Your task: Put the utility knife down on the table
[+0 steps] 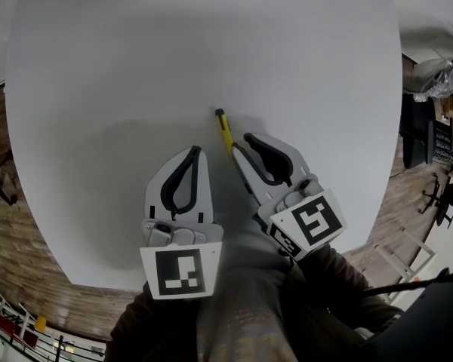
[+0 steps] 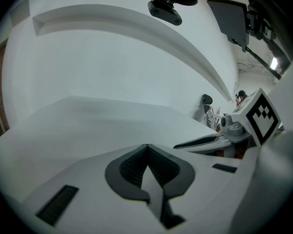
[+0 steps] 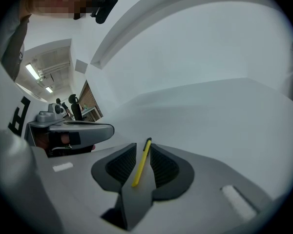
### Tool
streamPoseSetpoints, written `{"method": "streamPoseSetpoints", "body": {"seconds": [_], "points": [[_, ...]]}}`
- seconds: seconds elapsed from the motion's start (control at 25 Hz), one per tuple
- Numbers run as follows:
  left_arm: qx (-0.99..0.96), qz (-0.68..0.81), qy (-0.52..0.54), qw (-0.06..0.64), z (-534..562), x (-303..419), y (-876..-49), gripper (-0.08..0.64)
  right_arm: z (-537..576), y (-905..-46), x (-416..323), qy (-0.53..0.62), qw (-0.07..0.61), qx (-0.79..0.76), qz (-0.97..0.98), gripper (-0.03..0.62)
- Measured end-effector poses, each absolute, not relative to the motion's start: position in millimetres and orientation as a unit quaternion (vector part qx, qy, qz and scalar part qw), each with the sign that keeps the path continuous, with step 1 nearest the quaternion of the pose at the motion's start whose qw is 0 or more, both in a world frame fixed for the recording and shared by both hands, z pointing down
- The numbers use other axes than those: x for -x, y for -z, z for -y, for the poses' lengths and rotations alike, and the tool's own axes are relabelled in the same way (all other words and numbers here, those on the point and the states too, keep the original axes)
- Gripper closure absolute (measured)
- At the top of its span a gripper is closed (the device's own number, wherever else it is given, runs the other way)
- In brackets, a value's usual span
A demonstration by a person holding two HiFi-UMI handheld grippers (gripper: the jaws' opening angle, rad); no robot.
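A slim yellow utility knife (image 1: pixel 224 129) with a black tip sticks out forward from my right gripper (image 1: pixel 241 143), over the round white table (image 1: pixel 211 44). In the right gripper view the knife (image 3: pixel 141 163) runs lengthwise between the ribbed black pads, and my right gripper (image 3: pixel 142 149) is shut on it. I cannot tell whether the knife's tip touches the tabletop. My left gripper (image 1: pixel 195 151) hovers just left of the right one, shut with nothing in it. Its pads meet at the tip of the left gripper (image 2: pixel 146 147).
The table's near curved edge (image 1: pixel 75 277) runs just under both grippers, with wood floor (image 1: pixel 15 255) beyond it. Dark furniture and a plastic-wrapped bundle (image 1: pixel 442 81) stand off the table at the right. Bare white tabletop (image 3: pixel 210 111) stretches ahead of the jaws.
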State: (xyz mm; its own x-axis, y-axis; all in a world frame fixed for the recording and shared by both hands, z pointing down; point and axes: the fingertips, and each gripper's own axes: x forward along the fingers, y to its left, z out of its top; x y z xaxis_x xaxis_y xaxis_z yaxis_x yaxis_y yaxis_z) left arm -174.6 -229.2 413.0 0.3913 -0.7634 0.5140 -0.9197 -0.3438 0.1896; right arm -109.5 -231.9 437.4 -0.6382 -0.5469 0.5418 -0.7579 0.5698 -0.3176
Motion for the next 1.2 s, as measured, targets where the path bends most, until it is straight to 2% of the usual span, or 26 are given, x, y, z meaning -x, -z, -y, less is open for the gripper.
{"method": "streamPoseSetpoints", "body": {"seconds": [0.2, 0.36, 0.92, 1.12, 1.2], "points": [[-0.801, 0.527, -0.168, 0.231, 230, 173, -412, 0.558, 233, -436, 108, -0.269, 0.197, -0.379, 0.863, 0.514], [-0.800, 0.527, -0.168, 0.232, 228, 175, -413, 0.558, 232, -436, 108, -0.266, 0.196, -0.386, 0.861, 0.589], [-0.814, 0.520, -0.159, 0.205, 223, 167, -380, 0.558, 230, -397, 114, -0.242, 0.165, -0.385, 0.875, 0.591], [-0.789, 0.548, -0.149, 0.234, 223, 191, -378, 0.558, 234, -396, 136, -0.237, 0.159, -0.377, 0.881, 0.591], [-0.787, 0.561, -0.150, 0.210, 227, 191, -368, 0.558, 235, -391, 136, -0.234, 0.161, -0.367, 0.886, 0.591]]}}
